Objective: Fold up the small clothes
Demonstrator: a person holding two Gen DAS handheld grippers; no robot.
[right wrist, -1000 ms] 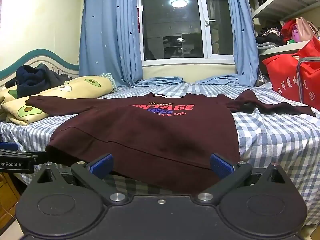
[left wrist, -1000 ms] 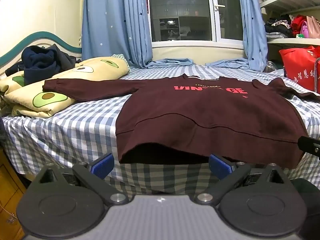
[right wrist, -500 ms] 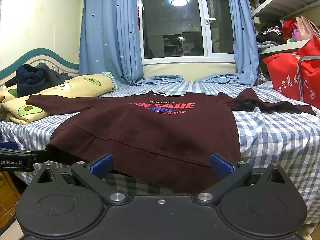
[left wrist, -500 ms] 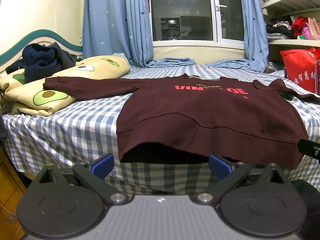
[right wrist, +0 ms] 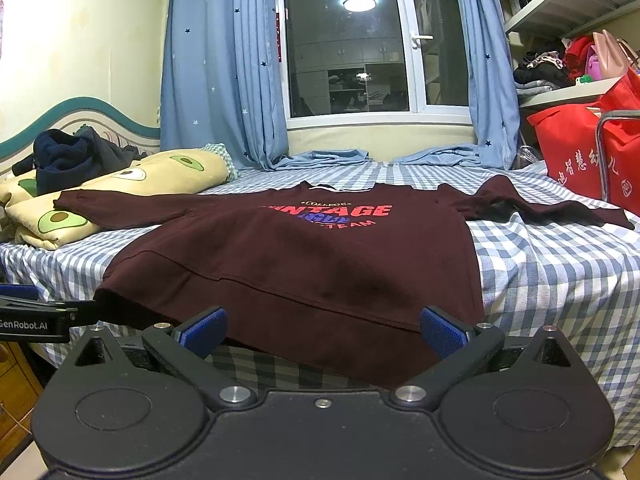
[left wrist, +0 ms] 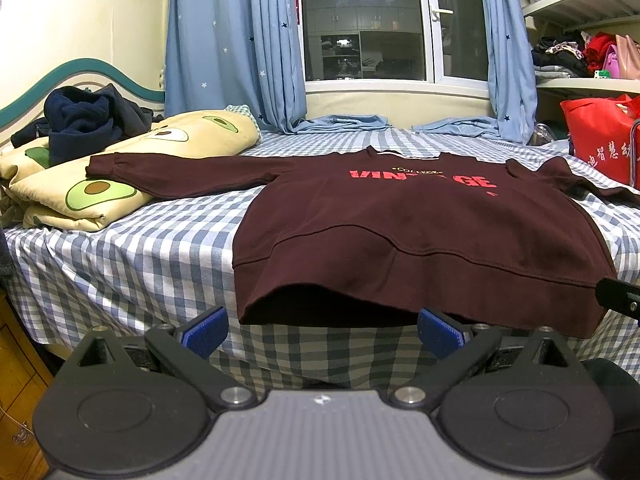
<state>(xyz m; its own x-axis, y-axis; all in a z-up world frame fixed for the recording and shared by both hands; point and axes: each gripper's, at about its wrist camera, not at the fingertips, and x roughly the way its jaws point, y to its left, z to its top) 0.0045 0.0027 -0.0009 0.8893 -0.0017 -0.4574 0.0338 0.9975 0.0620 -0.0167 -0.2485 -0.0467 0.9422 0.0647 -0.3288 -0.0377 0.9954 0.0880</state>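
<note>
Sweatshirt: I see a maroon sweatshirt lying flat, print side up, on the checked bedsheet, hem toward me at the near edge of the bed, neck toward the far window
Sleeves: both spread out; the left sleeve rests across the avocado-print quilt, the right sleeve lies on the sheet toward the red bag
Hem: near-left corner is lifted slightly off the sheet, dark gap under it
Left gripper: my jaws are spread wide, blue pads just short of the hem, nothing between them
Right gripper: released too, pads wide apart, low in front of the hem's right half; whether they touch the cloth I cannot tell
Cross-view: the left tool shows at the left margin of the right camera, beside the hem's left corner
Background: dark clothes pile on the quilt, far left; blue star curtains flank the window
</note>
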